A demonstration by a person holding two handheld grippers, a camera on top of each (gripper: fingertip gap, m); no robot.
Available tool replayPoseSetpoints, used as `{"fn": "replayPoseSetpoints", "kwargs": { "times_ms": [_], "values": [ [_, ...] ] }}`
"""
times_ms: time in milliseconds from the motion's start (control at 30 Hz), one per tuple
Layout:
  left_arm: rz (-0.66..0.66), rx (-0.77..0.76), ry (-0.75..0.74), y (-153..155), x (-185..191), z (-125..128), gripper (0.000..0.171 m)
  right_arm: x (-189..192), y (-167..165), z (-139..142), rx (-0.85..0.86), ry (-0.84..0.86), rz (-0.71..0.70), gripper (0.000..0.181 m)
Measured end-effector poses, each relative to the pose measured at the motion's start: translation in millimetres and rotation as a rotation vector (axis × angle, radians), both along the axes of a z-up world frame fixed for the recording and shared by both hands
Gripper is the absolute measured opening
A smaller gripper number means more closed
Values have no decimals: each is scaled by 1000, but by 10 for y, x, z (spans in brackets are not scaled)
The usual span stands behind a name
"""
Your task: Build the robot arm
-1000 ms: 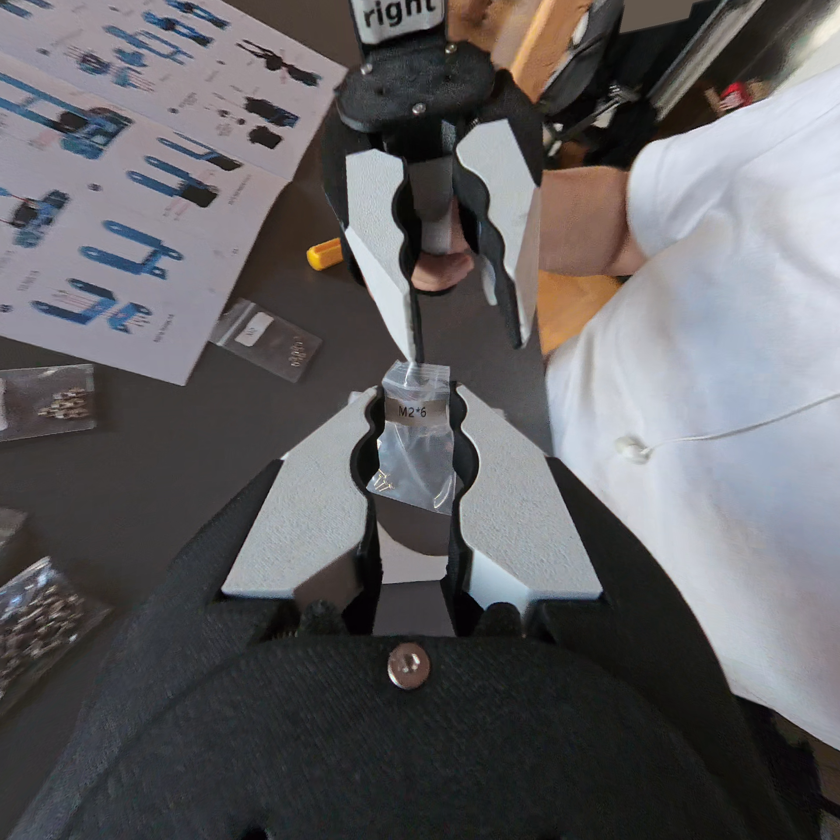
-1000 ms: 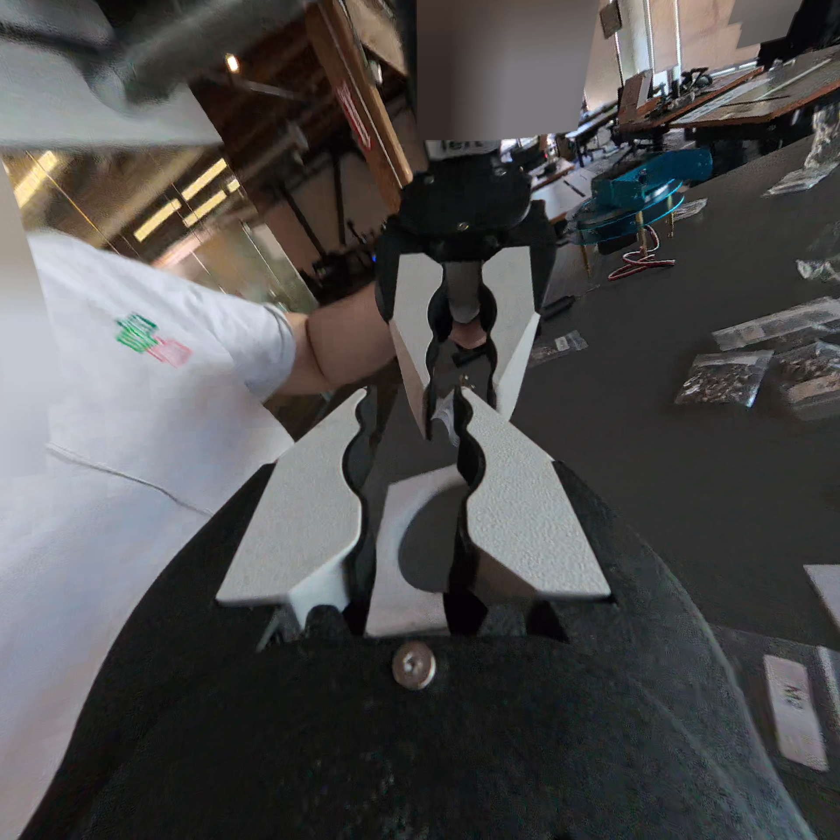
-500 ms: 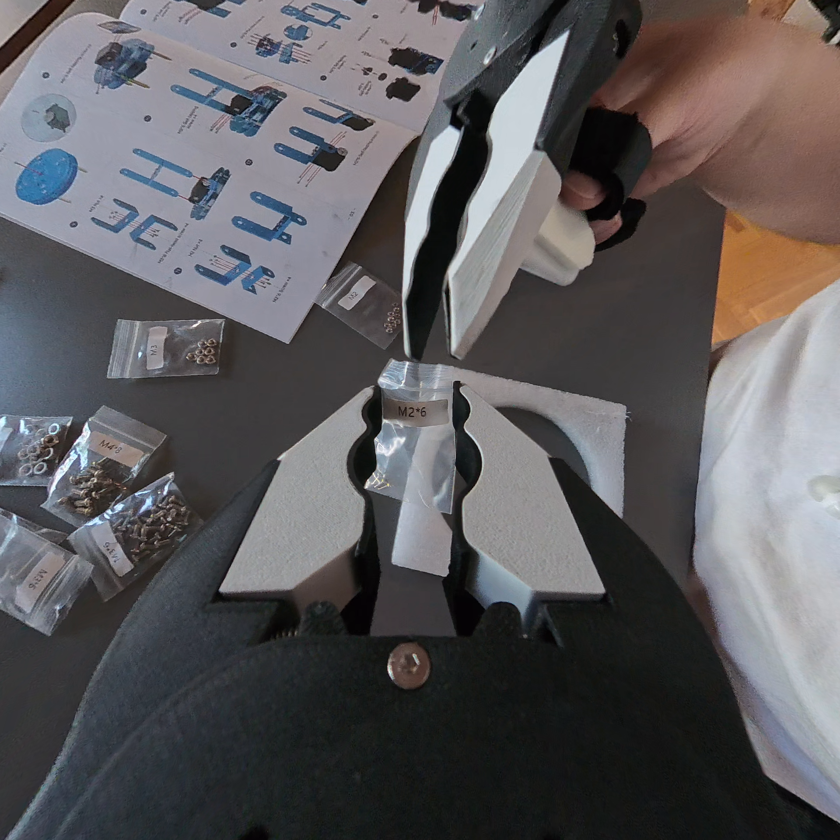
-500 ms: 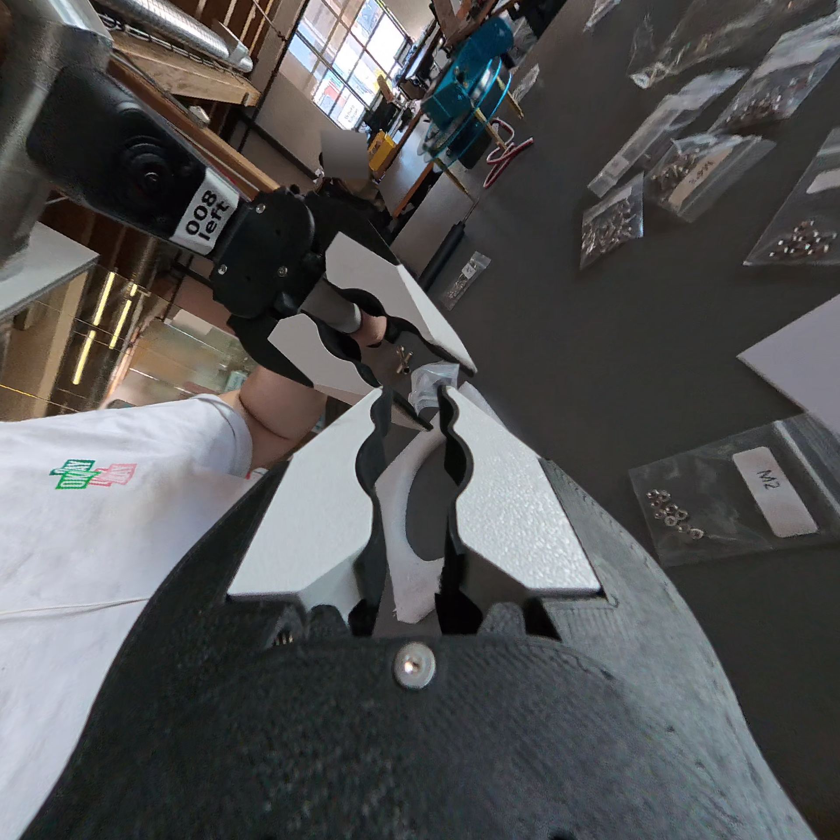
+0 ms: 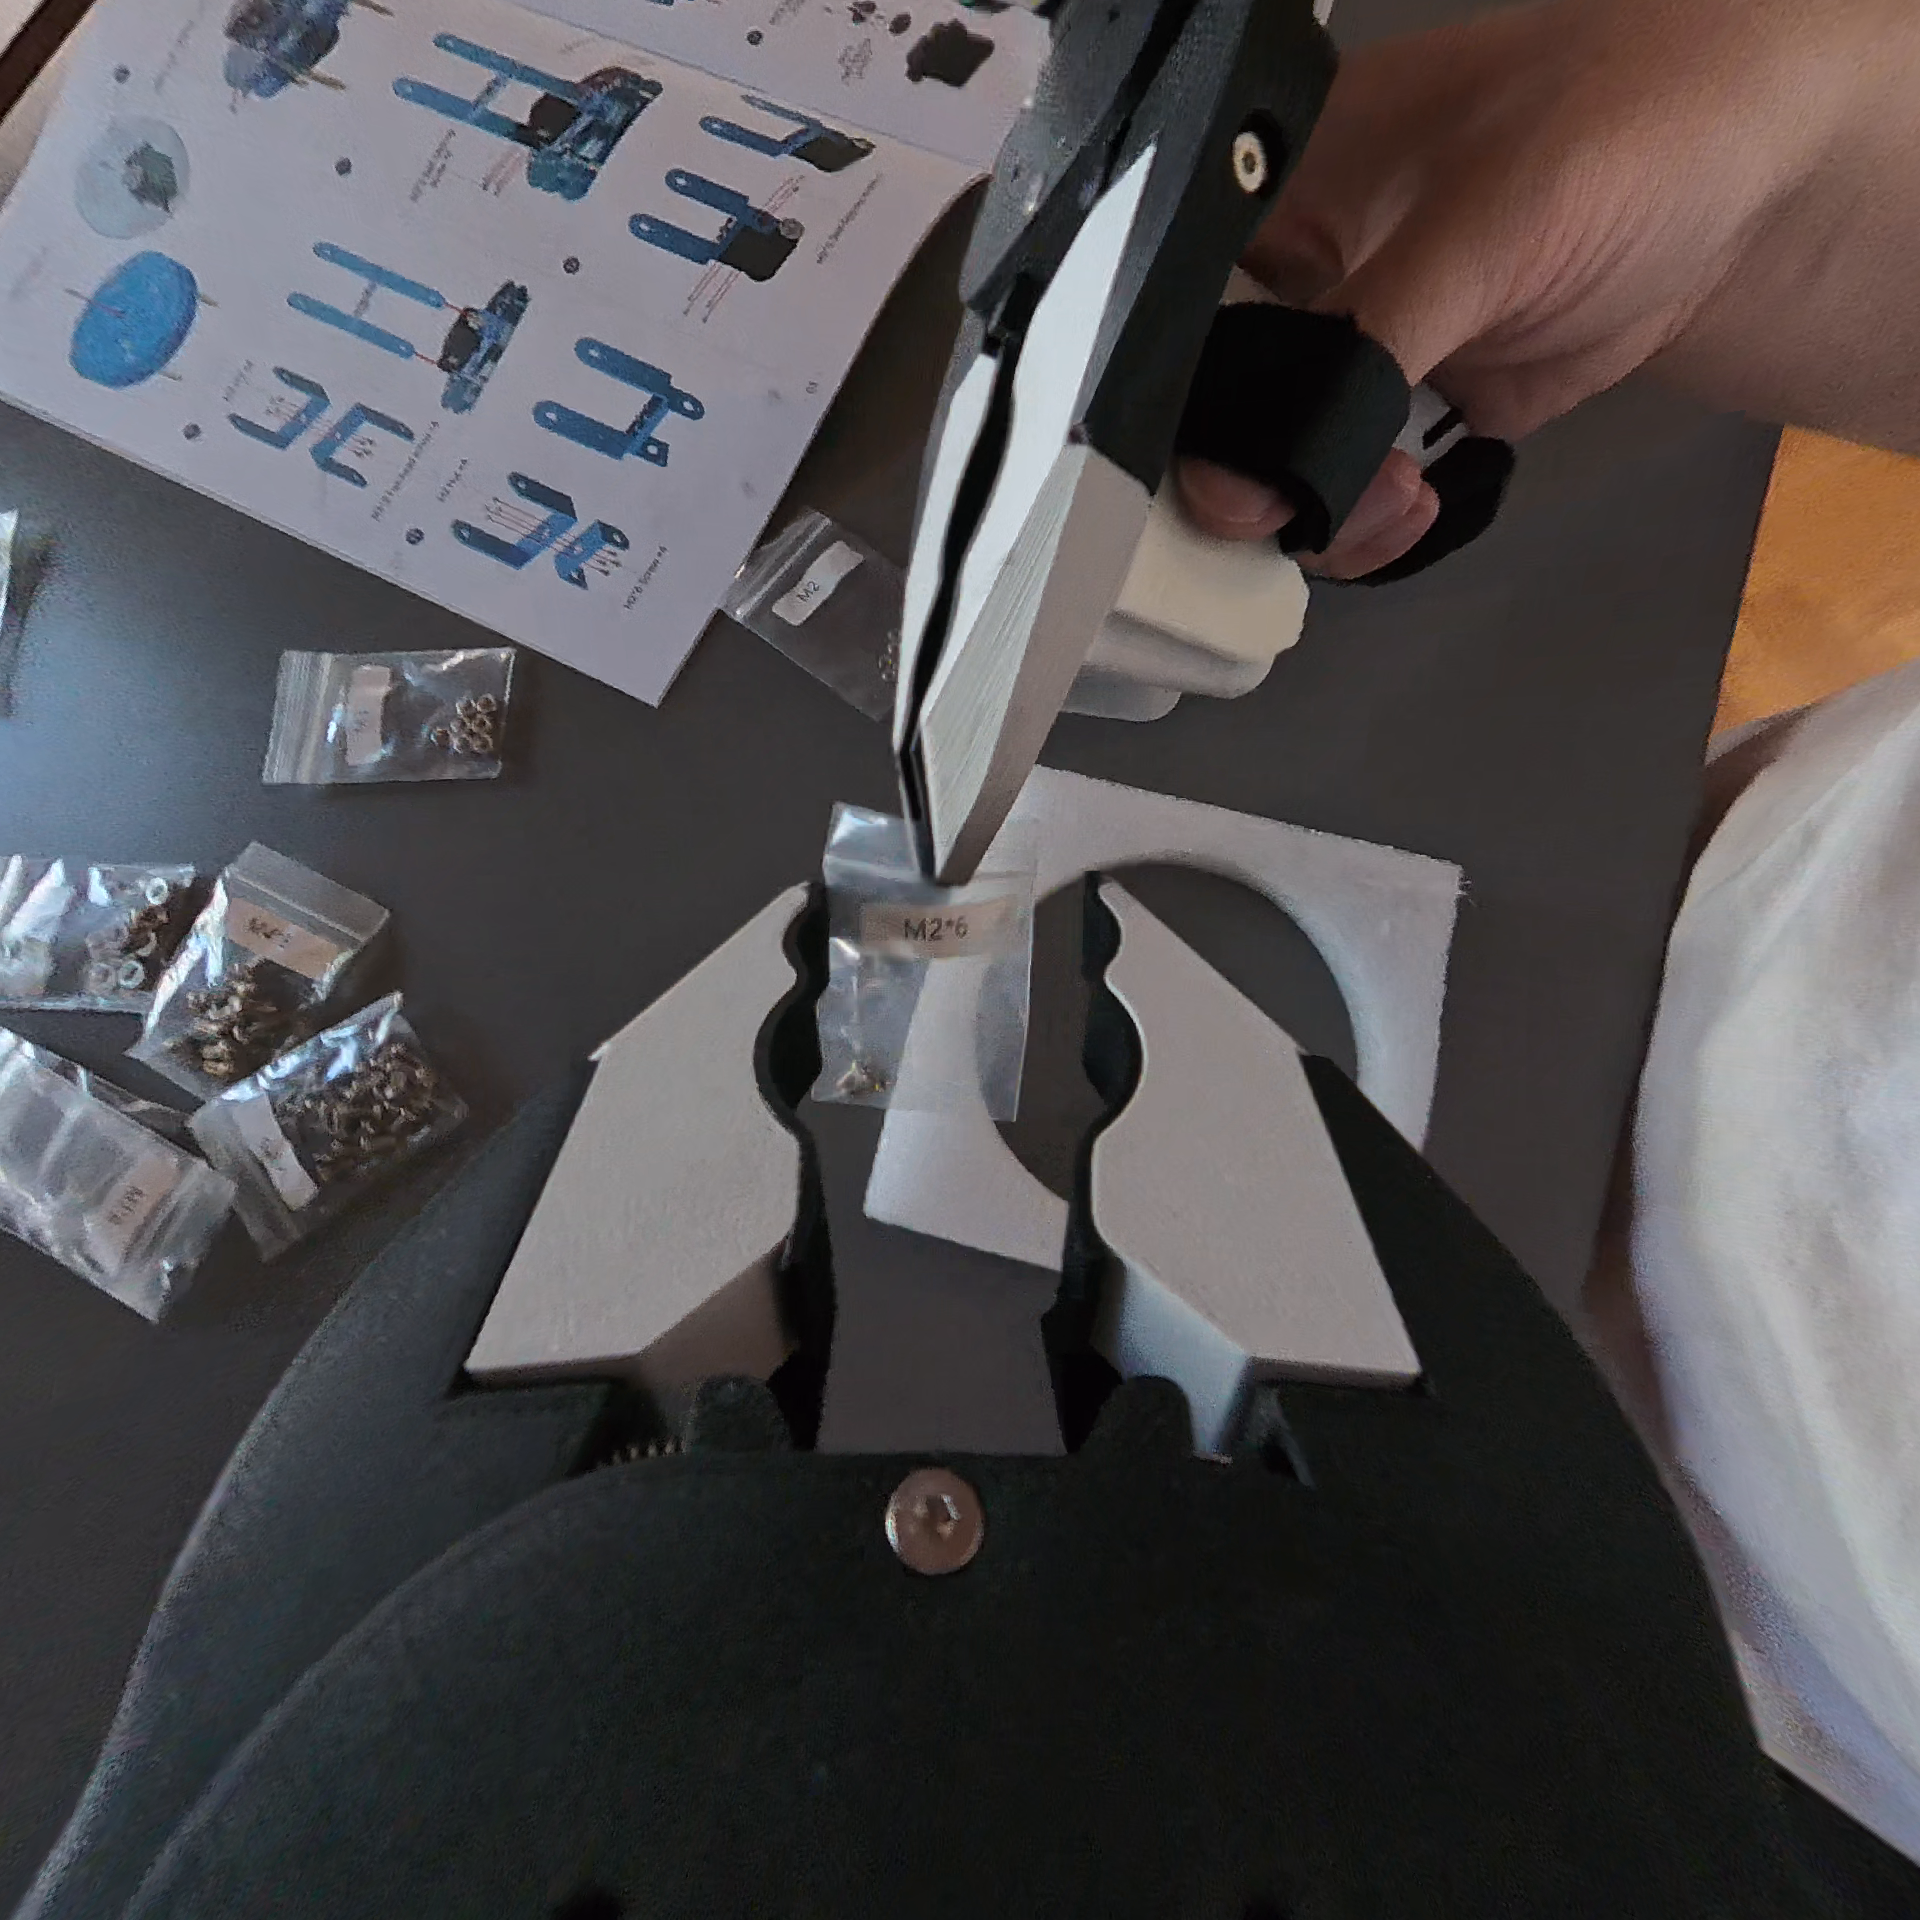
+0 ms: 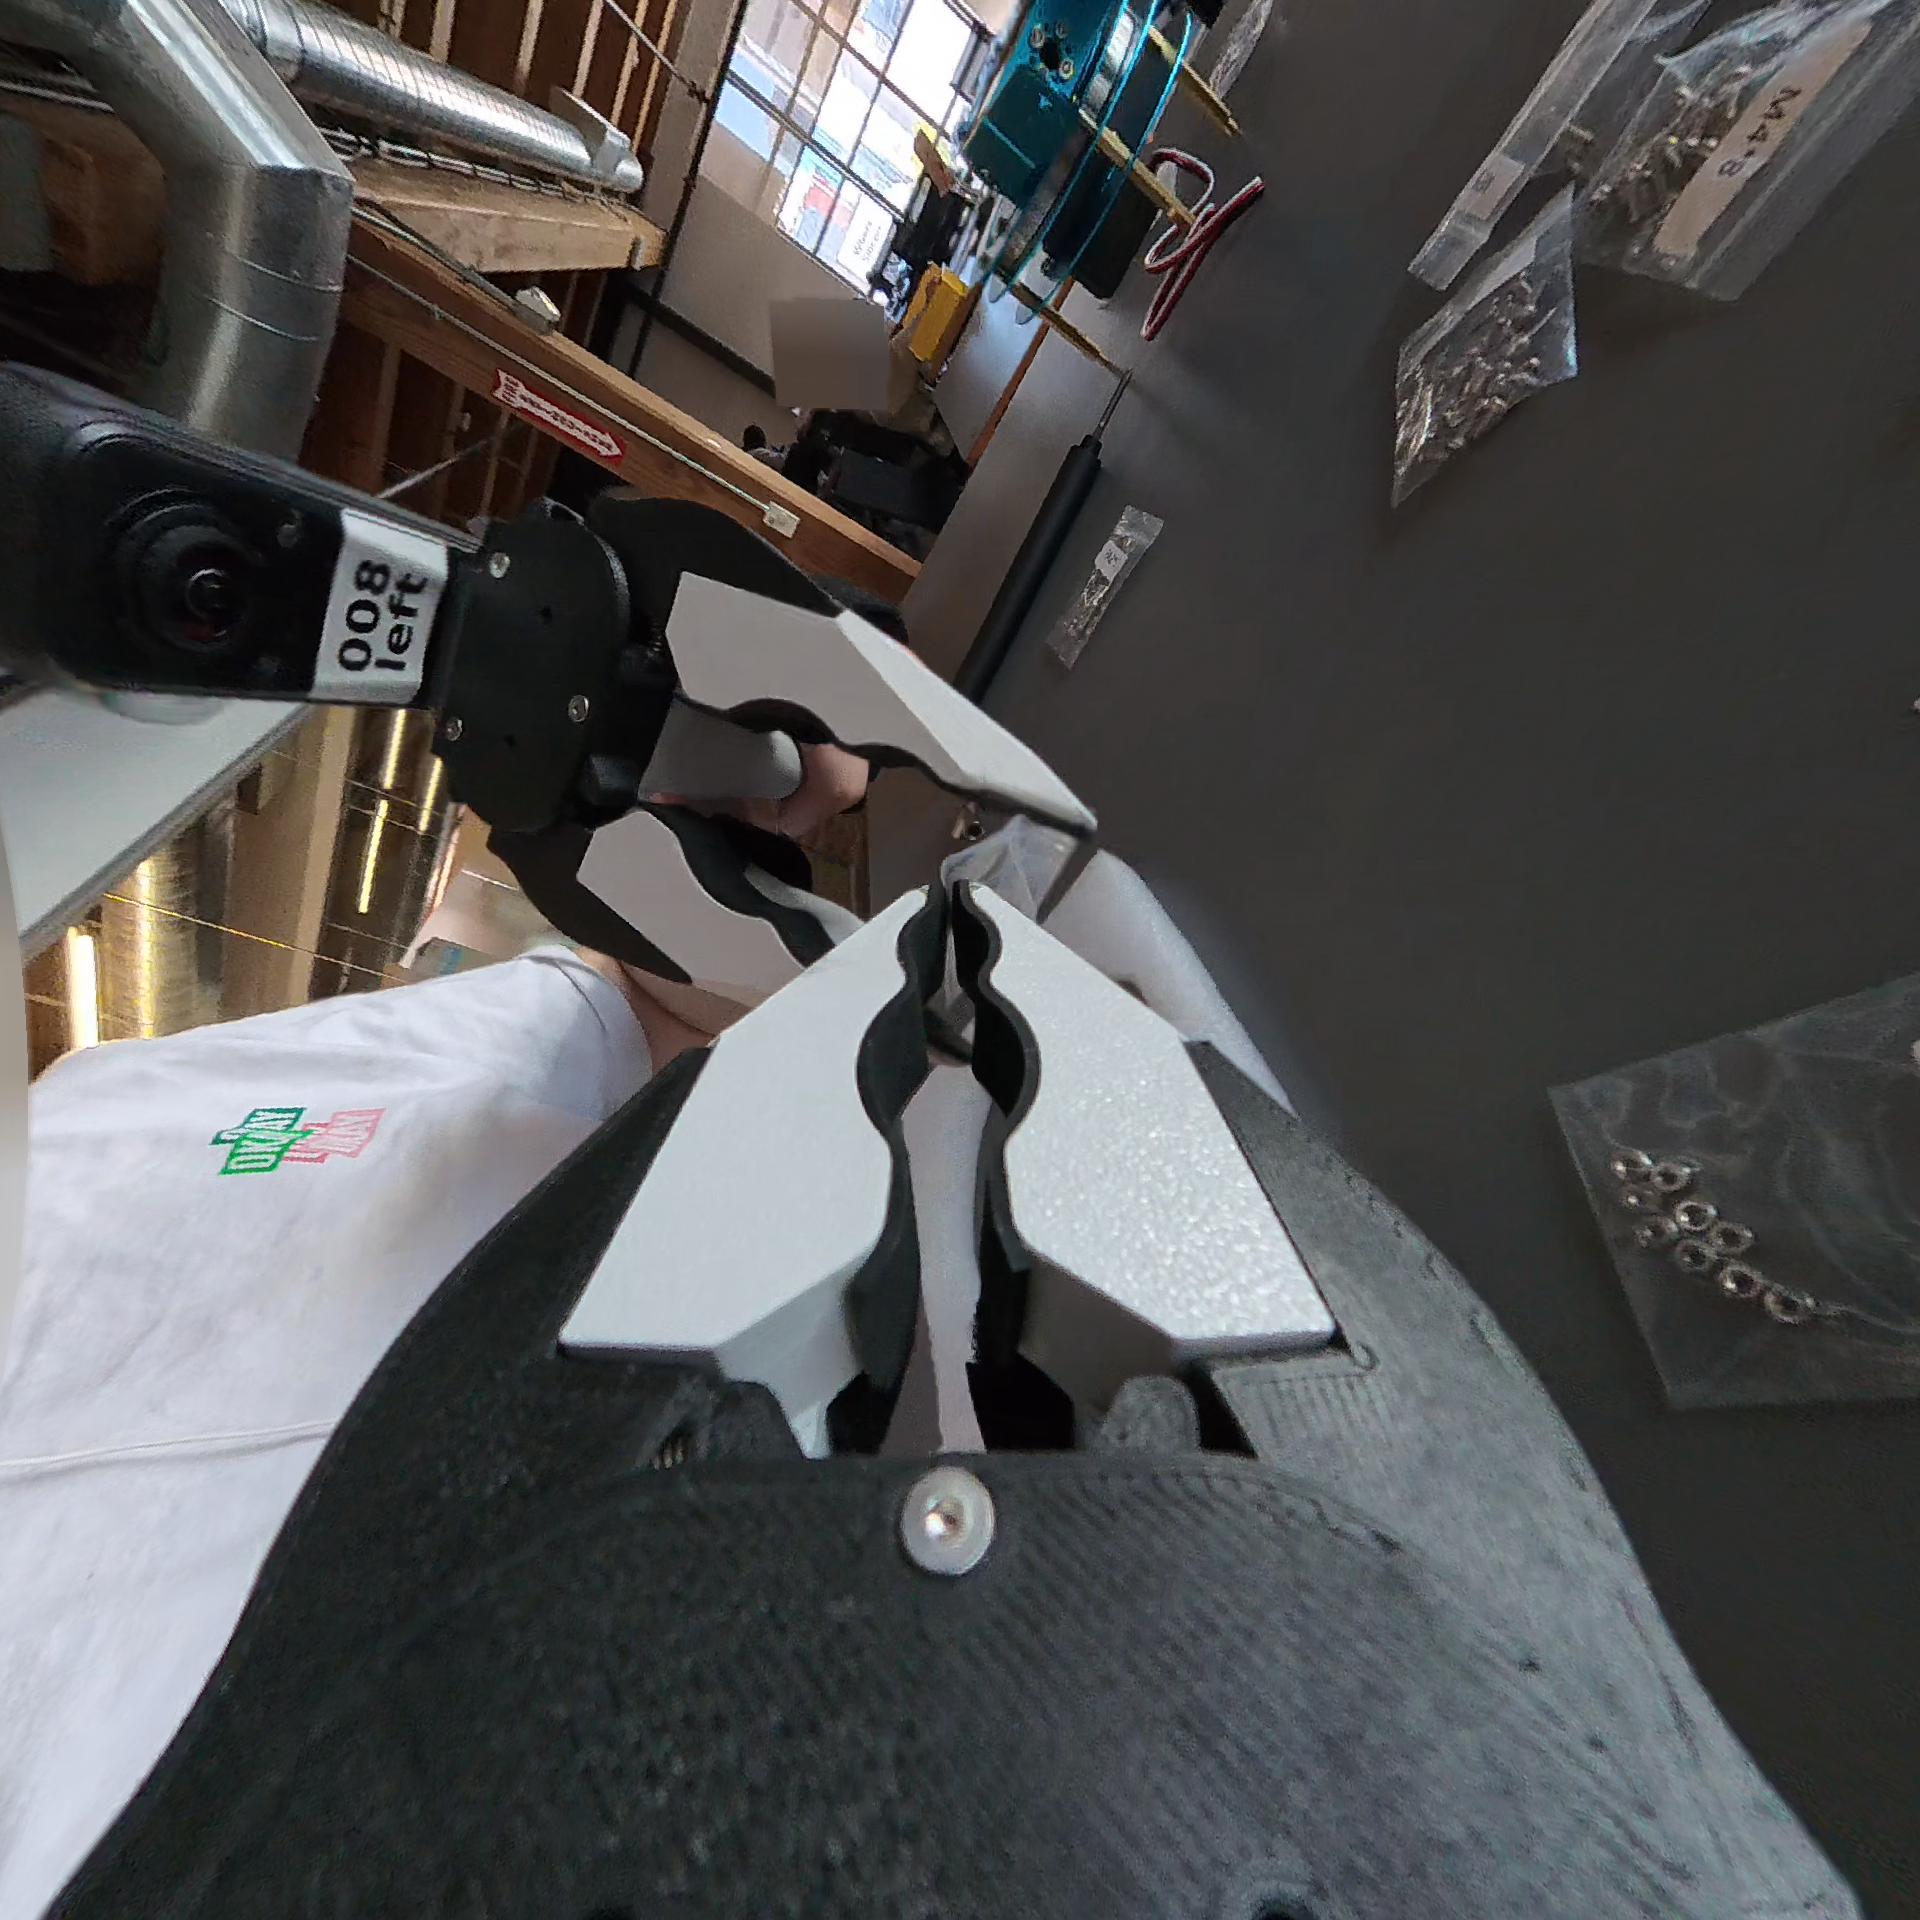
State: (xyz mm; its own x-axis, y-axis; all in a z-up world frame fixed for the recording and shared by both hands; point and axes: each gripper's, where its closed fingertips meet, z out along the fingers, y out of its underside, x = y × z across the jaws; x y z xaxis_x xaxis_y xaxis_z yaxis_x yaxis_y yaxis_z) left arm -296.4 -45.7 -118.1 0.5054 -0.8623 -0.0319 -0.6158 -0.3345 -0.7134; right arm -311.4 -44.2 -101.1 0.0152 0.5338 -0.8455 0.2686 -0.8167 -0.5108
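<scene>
A small clear zip bag (image 5: 925, 997) with a white label and a few tiny screws hangs over the dark table. My right gripper (image 5: 935, 862) comes down from above and is shut on the bag's top edge. My left gripper (image 5: 951, 888) is open, one finger on each side of the bag, apart from it. In the right wrist view my right gripper (image 6: 943, 896) is shut, with the bag's clear plastic (image 6: 1013, 857) at its tips. The left gripper's upper finger (image 6: 883, 675) reaches over them. A white foam sheet (image 5: 1382, 935) with a round cutout lies under the bag.
An open instruction booklet (image 5: 468, 260) lies at the far left. Several bags of screws and nuts (image 5: 312, 1091) lie left of my left gripper. Another bag (image 5: 821, 603) lies by the booklet. The person's white shirt (image 5: 1787, 1143) fills the right. A black screwdriver (image 6: 1039, 551) and a blue device (image 6: 1070, 135) lie farther off. My left and right fingertips are right by each other.
My left gripper was shut on the bag and has opened and let it go. My right gripper has swung over, come down and shut on the bag's top.
</scene>
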Motion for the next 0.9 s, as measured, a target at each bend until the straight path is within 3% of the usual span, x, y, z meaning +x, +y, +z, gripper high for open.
{"fn": "replayPoseSetpoints", "kwargs": {
  "times_ms": [167,300,467,600,900],
  "values": [
    [143,-166,-337,-236,-326,131,63,50,-88,87,-36,59,8,0],
    [193,-351,-685,-434,-475,227,42,71,-165,159,-62,97,25,0],
    [258,-478,-896,-479,-451,245,23,73,-221,146,-98,135,23,0],
    [344,-543,-909,-435,-438,119,17,89,-267,118,-127,151,14,0],
    [284,-679,-983,-491,-350,96,3,83,-334,24,-144,135,-37,0]
  ]
}}
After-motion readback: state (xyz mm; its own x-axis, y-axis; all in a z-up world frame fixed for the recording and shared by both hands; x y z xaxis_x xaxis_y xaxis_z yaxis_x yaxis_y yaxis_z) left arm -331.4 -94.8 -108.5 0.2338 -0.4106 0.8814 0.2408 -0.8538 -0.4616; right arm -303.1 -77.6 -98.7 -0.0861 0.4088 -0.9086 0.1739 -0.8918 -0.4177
